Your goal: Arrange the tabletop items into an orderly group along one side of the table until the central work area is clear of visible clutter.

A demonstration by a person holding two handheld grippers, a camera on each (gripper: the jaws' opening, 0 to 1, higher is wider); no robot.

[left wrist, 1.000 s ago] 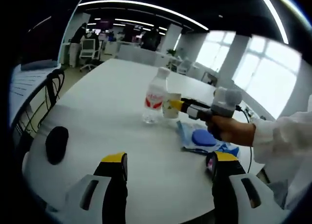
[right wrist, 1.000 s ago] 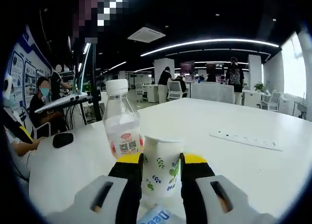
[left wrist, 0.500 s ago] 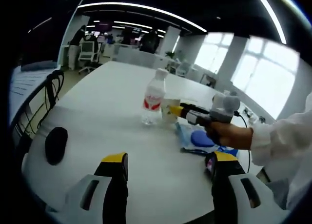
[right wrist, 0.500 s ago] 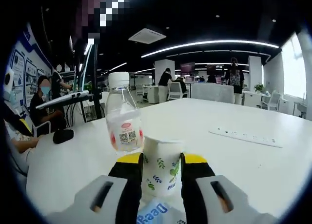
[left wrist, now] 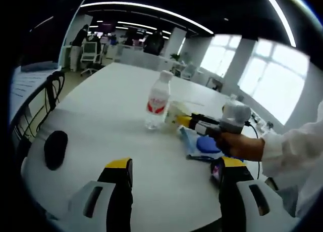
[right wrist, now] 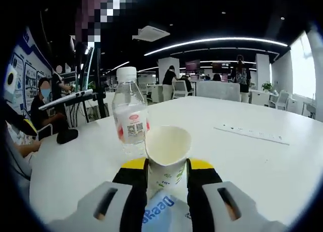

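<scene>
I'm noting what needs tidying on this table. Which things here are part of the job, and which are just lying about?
Part of the job:
paper cup, gripped by the right hand-held gripper
water bottle
blue packet
black mouse
left hand-held gripper, open and holding nothing

Just lying about:
power strip on the white table
office chairs in the background

Between the jaws of my right claw (right wrist: 167, 167) sits the paper cup (right wrist: 167, 152), tilted so its mouth faces me. Just beyond it and a little left stands the water bottle (right wrist: 130, 120), upright on the table (right wrist: 262, 166). Under my jaws, nearer than the cup, lies a packet (right wrist: 164, 214). Far left of my right claw sits the mouse (right wrist: 66, 136); a power strip (right wrist: 251, 134) lies well off to the right.

From my left claw (left wrist: 171, 169), the mouse lies ahead left, the bottle ahead, the packet right of it.
</scene>
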